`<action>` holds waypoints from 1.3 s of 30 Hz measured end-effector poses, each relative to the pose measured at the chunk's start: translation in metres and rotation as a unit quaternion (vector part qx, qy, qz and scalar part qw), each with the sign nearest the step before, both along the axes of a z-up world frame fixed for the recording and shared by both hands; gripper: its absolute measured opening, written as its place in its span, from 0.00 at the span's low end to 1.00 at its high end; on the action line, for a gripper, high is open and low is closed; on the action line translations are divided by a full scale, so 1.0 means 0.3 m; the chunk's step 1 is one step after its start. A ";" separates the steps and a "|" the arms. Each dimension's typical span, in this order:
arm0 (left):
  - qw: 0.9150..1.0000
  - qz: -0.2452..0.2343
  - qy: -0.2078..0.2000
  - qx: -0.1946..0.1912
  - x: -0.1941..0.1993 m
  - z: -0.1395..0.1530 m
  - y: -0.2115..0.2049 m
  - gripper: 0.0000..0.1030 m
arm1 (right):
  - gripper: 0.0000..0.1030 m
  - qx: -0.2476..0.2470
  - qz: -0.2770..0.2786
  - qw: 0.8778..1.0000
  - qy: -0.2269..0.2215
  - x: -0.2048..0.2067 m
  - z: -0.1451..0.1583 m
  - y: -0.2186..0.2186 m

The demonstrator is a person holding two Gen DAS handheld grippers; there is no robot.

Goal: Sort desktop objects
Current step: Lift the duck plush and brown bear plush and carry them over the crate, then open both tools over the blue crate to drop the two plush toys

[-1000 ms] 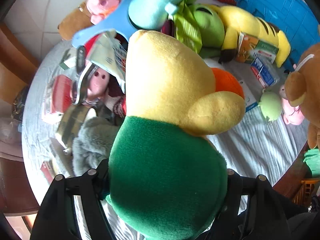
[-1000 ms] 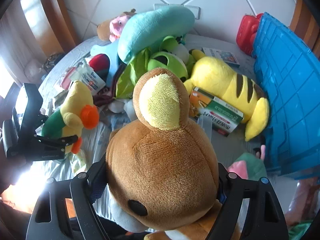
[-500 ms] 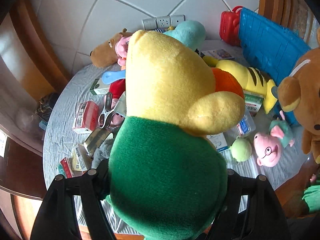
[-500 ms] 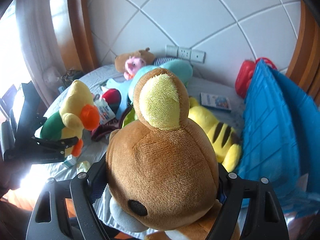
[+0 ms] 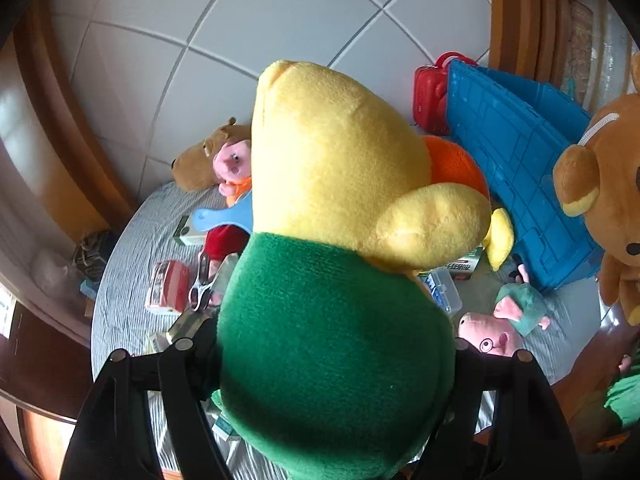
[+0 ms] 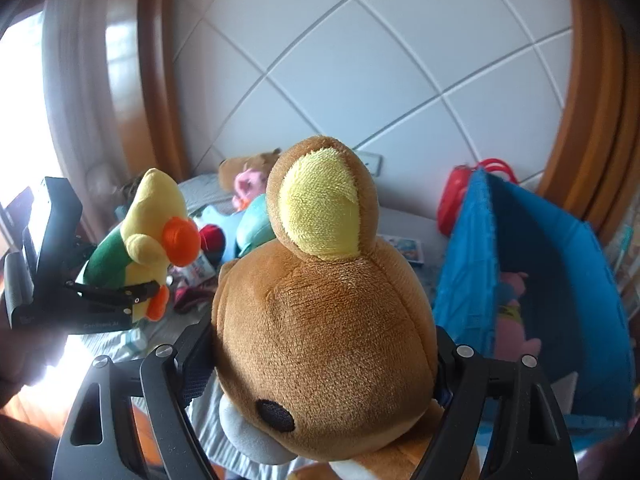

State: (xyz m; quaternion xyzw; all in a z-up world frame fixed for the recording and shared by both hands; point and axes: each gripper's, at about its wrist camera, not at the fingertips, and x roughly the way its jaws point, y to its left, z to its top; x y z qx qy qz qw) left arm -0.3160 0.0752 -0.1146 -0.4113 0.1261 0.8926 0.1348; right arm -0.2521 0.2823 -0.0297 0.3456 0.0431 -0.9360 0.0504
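The left gripper (image 5: 336, 364) clamps the yellow duck plush (image 5: 340, 168) by its green-clad body, 1 black finger pressed into each side. The duck's long axis runs away from the camera, head farthest out, with its orange beak (image 5: 452, 160) turned to the right. In the right wrist view the same duck (image 6: 148, 236) sits in the left gripper (image 6: 120, 296) well above the table, roughly upright and leaning a little, beak toward the brown bear plush (image 6: 324, 344).

The right gripper (image 6: 324, 372) is closed on the brown bear plush at the sides of its head. The head fills the frame between the 2 fingers; 1 ear with a yellow inner patch points up and away from the camera, while the black eye and pale muzzle sit low, near the gripper body. In the left wrist view the bear (image 5: 604, 184) hangs at the right edge, raised off the table beside the blue crate (image 5: 516, 160).

The blue crate (image 6: 560, 280) stands tilted at the right of the table, its open side showing a pink soft toy (image 6: 512, 336) inside. A red case (image 5: 430, 100) sits behind it against the tiled wall.

Below, the striped tablecloth (image 5: 128, 280) carries a pink pig plush (image 5: 488, 336), a capybara plush (image 5: 200, 160), scissors (image 5: 202, 284), a red packet (image 5: 168, 286) and small boxes.
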 end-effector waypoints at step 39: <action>0.978 -0.180 0.089 0.052 -0.279 0.416 1.444 0.73 | 0.81 -0.001 -0.136 0.990 0.043 0.023 0.146 1.104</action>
